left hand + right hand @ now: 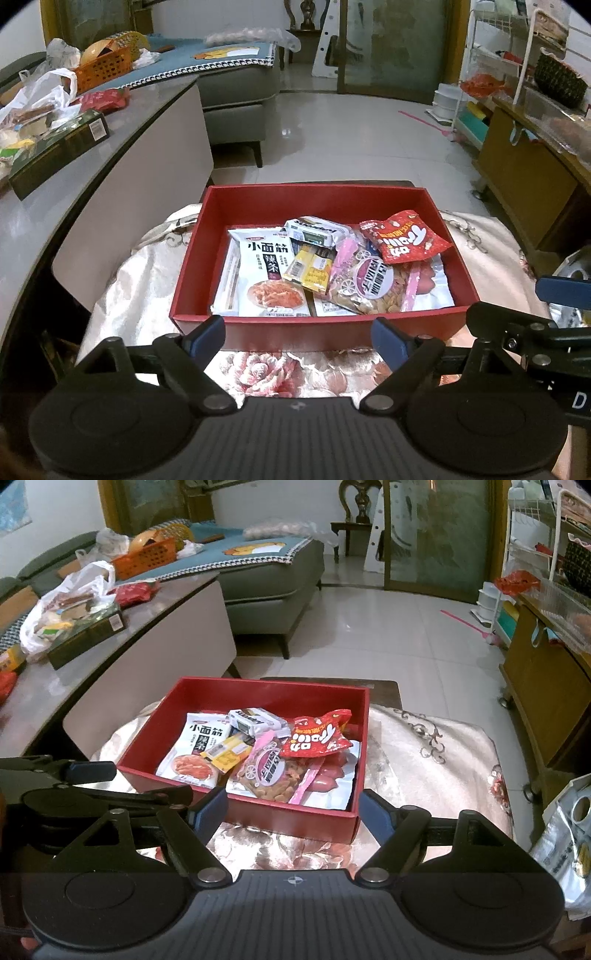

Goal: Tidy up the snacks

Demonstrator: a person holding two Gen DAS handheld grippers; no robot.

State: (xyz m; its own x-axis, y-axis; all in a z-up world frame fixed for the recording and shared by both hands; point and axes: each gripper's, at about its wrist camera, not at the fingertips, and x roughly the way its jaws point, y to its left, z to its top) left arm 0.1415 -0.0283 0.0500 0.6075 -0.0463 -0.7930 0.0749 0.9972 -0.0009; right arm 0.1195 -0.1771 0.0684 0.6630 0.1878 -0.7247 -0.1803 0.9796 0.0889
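Observation:
A red open box (314,192) (155,771) stands on a flowered cloth and holds several snack packs. Among them are a white spicy-strip pack (266,273) (195,749), a small red peanut bag (404,236) (317,736), a clear pink-trimmed nut bag (365,284) (275,771) and a yellow bar (312,271) (231,751). My left gripper (297,338) hangs open just in front of the box's near wall, nothing between its blue pads. My right gripper (293,814) is open too, at the box's near right corner, empty. Each view shows the other gripper at its edge.
A grey curved table (110,147) (155,605) at the left carries a dark green box (59,151) (86,633), plastic bags and red packs. A silver-white bag (569,845) lies at the right edge. A wooden cabinet (524,177) (543,686) stands at the right, a sofa beyond.

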